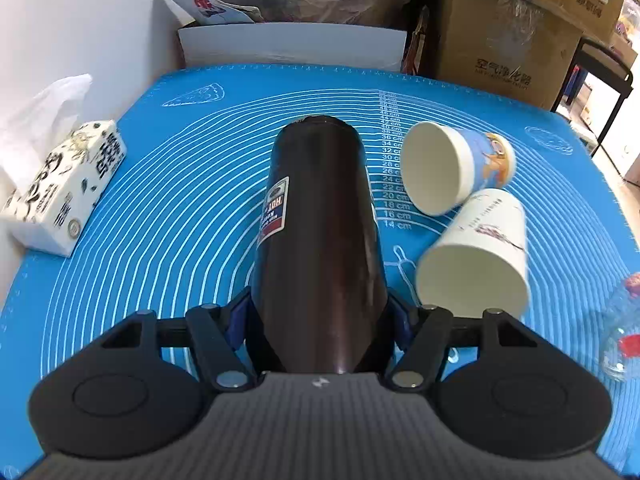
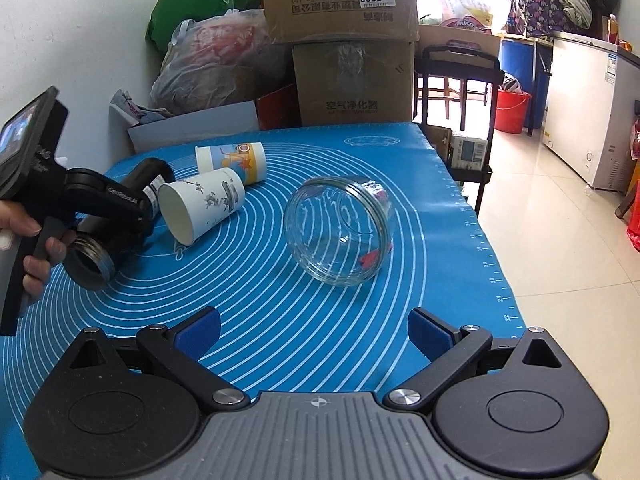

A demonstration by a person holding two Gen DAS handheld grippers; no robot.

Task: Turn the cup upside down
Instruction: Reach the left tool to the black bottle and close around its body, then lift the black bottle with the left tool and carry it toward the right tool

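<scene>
A: What has the left gripper [image 1: 320, 316] got?
B: It's clamped on the dark flask [image 1: 320, 240], on its side over the mat [image 1: 192, 184], just beside the white cup [image 2: 202, 204].
A: The right gripper [image 2: 314, 330]?
B: Wide apart, near the glass jar [image 2: 340, 232].

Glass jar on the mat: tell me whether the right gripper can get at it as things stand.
Probably yes. The right gripper is open and empty, and only bare blue mat lies between it and the glass jar, which lies on its side.
</scene>
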